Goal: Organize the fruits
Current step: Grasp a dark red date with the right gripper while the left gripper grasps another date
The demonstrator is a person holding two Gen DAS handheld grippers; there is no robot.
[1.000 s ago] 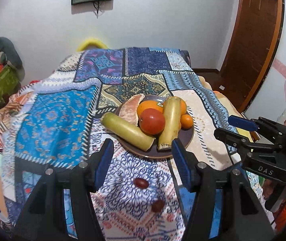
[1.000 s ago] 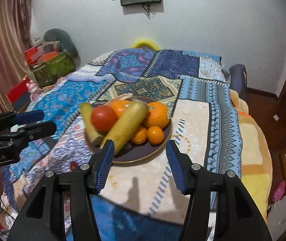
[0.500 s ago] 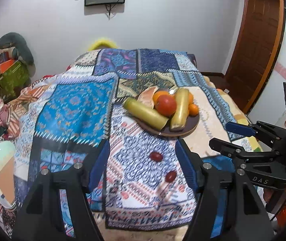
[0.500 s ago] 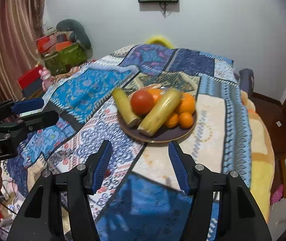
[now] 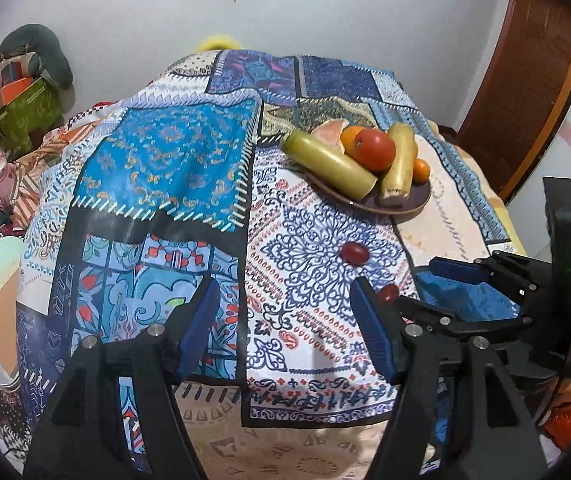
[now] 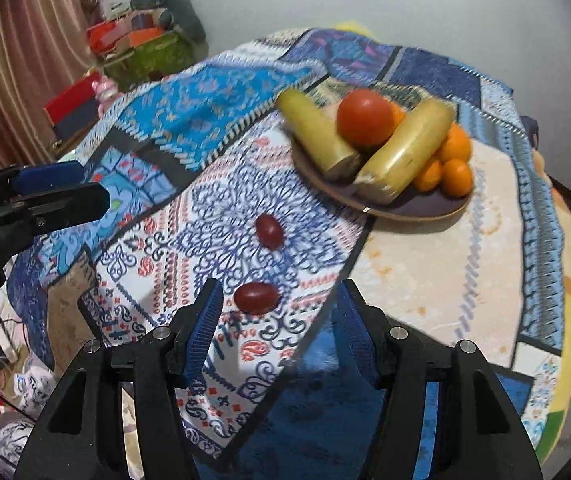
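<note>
A dark plate (image 5: 413, 204) (image 6: 417, 208) on the patchwork bedspread holds two yellow-green bananas, a red tomato (image 5: 375, 149) (image 6: 365, 118), small oranges (image 6: 451, 162) and a pomelo wedge (image 5: 327, 132). Two small dark red fruits lie loose on the cloth in front of the plate: a farther one (image 5: 354, 253) (image 6: 269, 231) and a nearer one (image 5: 388, 292) (image 6: 256, 298). My left gripper (image 5: 285, 326) is open and empty above the cloth. My right gripper (image 6: 279, 330) is open and empty, just behind the nearer red fruit.
The patchwork bedspread (image 5: 165, 160) covers a raised bed that drops off at the near edge. Boxes and a green bag (image 6: 145, 48) stand at the far left by a curtain. A wooden door (image 5: 525, 80) is at the right. A wall screen hangs above.
Both grippers have pulled back from the plate toward the bed's near edge. The plate now sits farther off and the two loose red fruits have come into full view.
</note>
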